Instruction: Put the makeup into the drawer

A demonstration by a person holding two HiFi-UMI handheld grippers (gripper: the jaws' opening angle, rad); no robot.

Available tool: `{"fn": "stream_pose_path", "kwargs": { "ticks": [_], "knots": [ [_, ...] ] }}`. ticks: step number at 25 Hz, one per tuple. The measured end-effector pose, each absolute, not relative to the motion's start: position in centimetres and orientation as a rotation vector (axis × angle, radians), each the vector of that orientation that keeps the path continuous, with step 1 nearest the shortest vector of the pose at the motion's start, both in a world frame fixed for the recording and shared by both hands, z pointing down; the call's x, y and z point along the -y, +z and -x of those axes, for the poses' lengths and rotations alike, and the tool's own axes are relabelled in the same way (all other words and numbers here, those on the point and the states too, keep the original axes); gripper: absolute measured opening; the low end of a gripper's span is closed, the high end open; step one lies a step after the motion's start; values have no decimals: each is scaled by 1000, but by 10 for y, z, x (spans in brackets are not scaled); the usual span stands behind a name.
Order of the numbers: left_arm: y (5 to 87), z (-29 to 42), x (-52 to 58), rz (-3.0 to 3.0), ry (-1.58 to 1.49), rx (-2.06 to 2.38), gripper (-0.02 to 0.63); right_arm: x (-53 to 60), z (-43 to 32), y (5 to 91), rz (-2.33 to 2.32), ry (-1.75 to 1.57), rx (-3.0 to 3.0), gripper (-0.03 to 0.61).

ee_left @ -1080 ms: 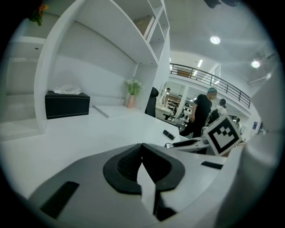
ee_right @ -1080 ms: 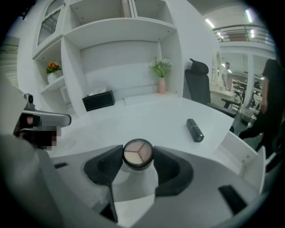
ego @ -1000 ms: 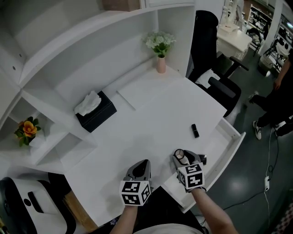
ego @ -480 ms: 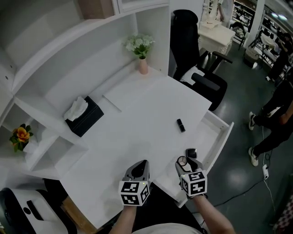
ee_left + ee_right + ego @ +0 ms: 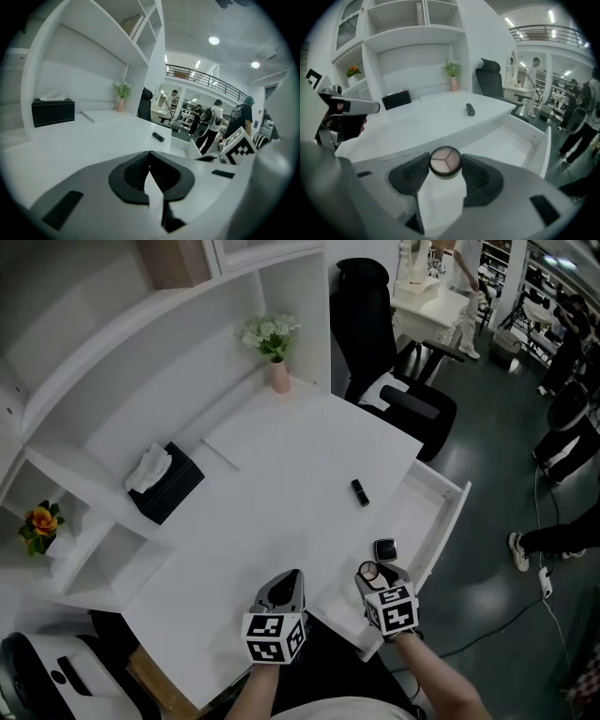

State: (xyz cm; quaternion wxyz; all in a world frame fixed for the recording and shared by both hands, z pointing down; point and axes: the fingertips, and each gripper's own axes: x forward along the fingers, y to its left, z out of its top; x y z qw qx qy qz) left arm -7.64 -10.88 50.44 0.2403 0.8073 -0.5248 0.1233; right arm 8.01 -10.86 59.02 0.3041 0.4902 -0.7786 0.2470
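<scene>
White, smooth desk (image 5: 281, 493) has a shallow drawer (image 5: 448, 526) pulled open at its right edge. The left gripper (image 5: 150, 164) has its ribbed black jaws pressed together, empty. The right gripper (image 5: 446, 165) clamps a round makeup compact (image 5: 446, 161), three pale wedges showing, over the drawer's near end. A small black tube (image 5: 359, 491) lies on the desktop.

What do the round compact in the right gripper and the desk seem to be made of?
Compact: probably plastic, with a dark, smooth rim around three matte powder pans in beige and pink shades.
Desk: likely laminated or painted board, though the core cannot be seen. It has an even, smooth white surface and thin straight edges.
</scene>
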Motion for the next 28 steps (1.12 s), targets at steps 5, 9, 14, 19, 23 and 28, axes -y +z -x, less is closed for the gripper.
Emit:
{"fn": "stream_pose_path", "kwargs": {
  "ticks": [5,9,14,19,23,28],
  "knots": [
    [508,82,110,-2181,348,1461,3,122,-77,609,-1258,645,2036,218],
    [514,87,113,-2145,352,1484,2,134,-76,625,-1231,662,2012,218],
    [516,93,121,-2109,345,1517,3,148,-74,640,-1191,667,1988,218],
    [517,98,131,-2080,337,1546,2,160,-68,652,-1138,668,1980,218],
    [518,101,135,-2056,339,1570,2,165,-67,667,-1116,688,1957,218],
    [521,105,141,-2028,345,1594,2,171,-72,686,-1102,695,1932,218]
  ]
}}
